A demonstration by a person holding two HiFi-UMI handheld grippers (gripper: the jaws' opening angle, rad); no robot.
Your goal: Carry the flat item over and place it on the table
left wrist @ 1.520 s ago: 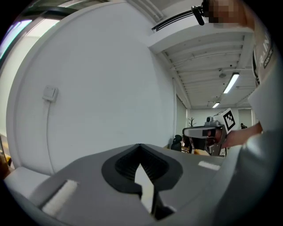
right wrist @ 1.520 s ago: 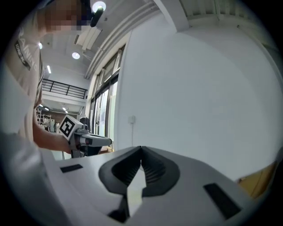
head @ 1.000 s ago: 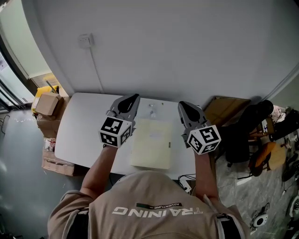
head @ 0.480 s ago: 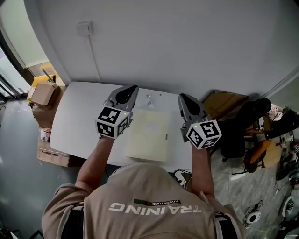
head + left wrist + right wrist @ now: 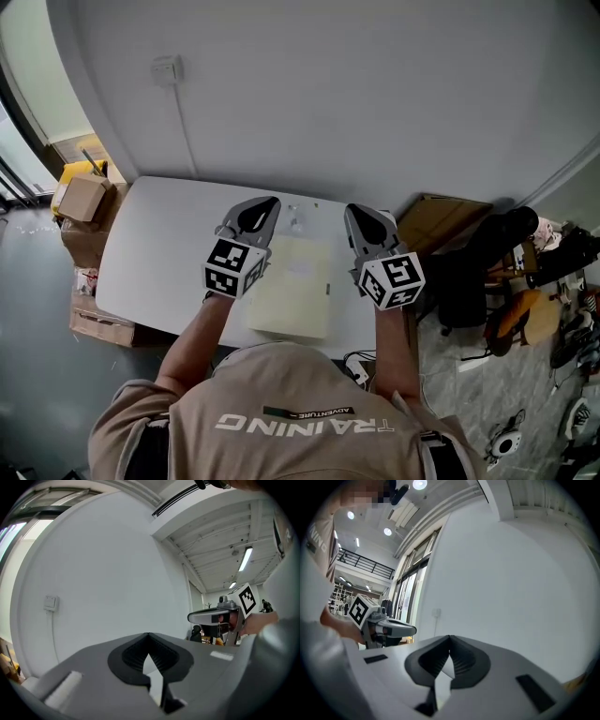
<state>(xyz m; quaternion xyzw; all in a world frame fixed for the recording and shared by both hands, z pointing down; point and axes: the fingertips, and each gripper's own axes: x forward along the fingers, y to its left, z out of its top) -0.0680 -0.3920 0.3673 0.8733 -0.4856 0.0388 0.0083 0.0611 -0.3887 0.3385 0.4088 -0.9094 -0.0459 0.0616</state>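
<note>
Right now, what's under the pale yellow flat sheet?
The white table shows beside and beyond the pale yellow flat sheet; whatever lies directly beneath is covered, so contact cannot be confirmed.

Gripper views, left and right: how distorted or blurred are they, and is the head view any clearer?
Left gripper view: strong fisheye bending, dark round border, the grey left tool soft near the lens. Right gripper view: same bending, the grey right tool equally soft, ceiling lamps glaring. Head view: milder curving, even light, the pale yellow flat rectangular sheet sharp.
</note>
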